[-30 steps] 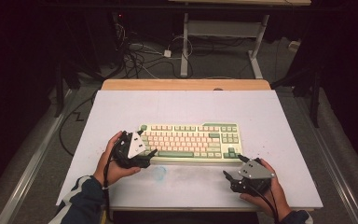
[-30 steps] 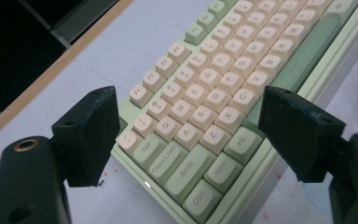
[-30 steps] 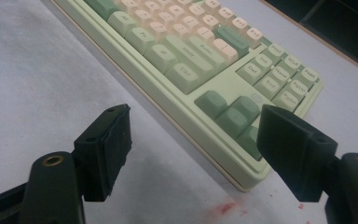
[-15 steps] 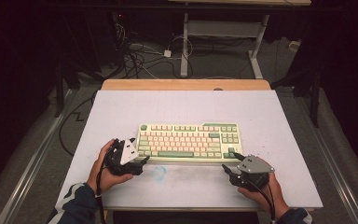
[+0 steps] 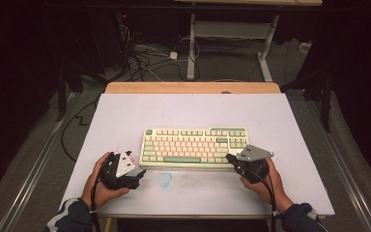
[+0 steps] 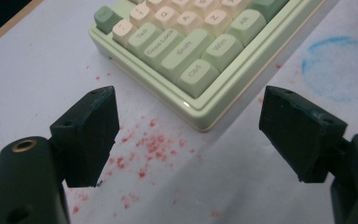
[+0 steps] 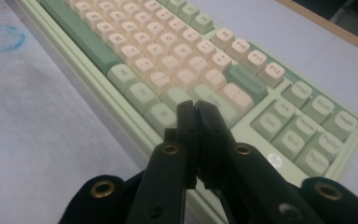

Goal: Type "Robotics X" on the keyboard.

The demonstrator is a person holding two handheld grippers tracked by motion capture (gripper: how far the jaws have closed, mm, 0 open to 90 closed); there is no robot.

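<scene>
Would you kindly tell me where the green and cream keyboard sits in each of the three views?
High view: keyboard at the table's centre, between the two claws.
Left gripper view: its Ctrl corner at top centre, beyond the open jaws.
Right gripper view: it runs diagonally from top left to right, behind the shut jaws.
Shared landmark: the blue ring stain.
</scene>
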